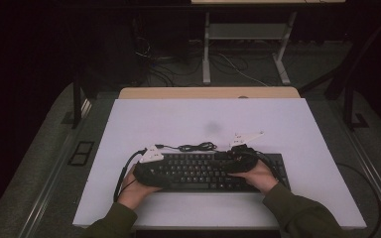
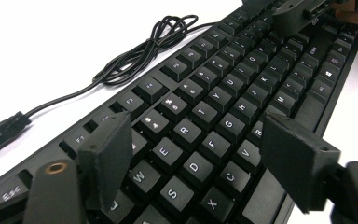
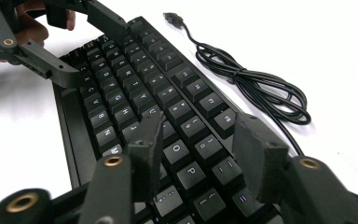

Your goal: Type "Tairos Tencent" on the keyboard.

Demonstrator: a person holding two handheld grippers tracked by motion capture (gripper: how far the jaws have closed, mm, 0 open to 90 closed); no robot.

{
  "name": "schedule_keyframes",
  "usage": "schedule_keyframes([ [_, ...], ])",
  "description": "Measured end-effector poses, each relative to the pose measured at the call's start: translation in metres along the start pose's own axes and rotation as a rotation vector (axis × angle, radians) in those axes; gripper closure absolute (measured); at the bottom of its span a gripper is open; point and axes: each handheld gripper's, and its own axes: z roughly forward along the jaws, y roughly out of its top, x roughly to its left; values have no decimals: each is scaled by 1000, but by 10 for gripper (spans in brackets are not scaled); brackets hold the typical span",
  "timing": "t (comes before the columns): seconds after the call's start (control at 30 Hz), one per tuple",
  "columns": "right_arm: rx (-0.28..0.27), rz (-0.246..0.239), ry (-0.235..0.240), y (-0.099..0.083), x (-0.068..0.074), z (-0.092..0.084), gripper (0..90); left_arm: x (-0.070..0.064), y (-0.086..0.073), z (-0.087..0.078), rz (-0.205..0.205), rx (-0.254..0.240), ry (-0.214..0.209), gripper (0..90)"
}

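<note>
A black keyboard (image 1: 198, 171) lies across the near middle of the white table (image 1: 178, 119). Its black cable (image 1: 196, 147) is coiled just behind it, and the plug end (image 3: 171, 17) rests on the table. My left gripper (image 1: 159, 172) hovers over the keyboard's left end, jaws open above the letter keys (image 2: 200, 163), nothing pinched between the pads. My right gripper (image 1: 226, 161) sits over the right half, jaws also open above the keys (image 3: 205, 156). Each gripper view shows the other gripper farther off: the right gripper (image 2: 298, 16) and the left gripper (image 3: 51, 51).
The white table top ends at a wooden strip (image 1: 208, 92) at the far side. Beyond it stand a metal desk frame (image 1: 245, 39) and loose floor cables (image 1: 178, 64). The person's green sleeves (image 1: 297, 213) come in over the near edge.
</note>
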Motion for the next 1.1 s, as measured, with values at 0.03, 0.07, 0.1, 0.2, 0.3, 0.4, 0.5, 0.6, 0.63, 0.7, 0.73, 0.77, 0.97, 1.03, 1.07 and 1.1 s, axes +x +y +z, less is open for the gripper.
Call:
schedule_keyframes([
  [0.03,0,-3,3,1,0,1,563,0,-1,-1,-3,-1,2,222],
  [0.07,2,-5,8,1,0,1,576,0,-2,-1,-7,-5,4,215],
  [0.1,4,-4,12,2,0,2,594,0,-2,-2,-11,-2,7,209],
  [0.2,10,-12,21,4,0,5,642,0,-5,-5,-12,-5,12,200],
  [0.3,19,-15,33,6,1,8,684,0,-7,-9,-20,-10,18,194],
  [0.4,27,-21,44,8,1,11,726,1,-10,-12,-27,-17,26,190],
  [0.5,35,-26,57,10,2,13,769,0,-12,-14,-34,-19,33,188],
  [0.6,45,-38,69,11,3,15,808,0,-13,-17,-34,-21,39,187],
  [0.63,52,-39,69,12,4,16,821,0,-14,-18,-40,-23,42,187],
  [0.7,60,-46,77,12,4,18,846,0,-15,-19,-43,-25,45,186],
  [0.73,66,-48,78,12,4,19,861,1,-15,-20,-42,-24,46,186],
  [0.77,68,-51,80,13,4,20,878,0,-16,-20,-44,-25,47,186],
  [0.97,83,-57,83,13,5,21,894,1,-17,-22,-44,-25,52,185],
  [1.03,88,-61,82,13,5,22,894,1,-16,-22,-44,-25,52,185],
  [1.07,92,-60,80,13,5,22,894,1,-16,-22,-44,-26,51,185],
  [1.1,94,-60,78,13,5,22,894,1,-16,-22,-43,-26,50,185],
])
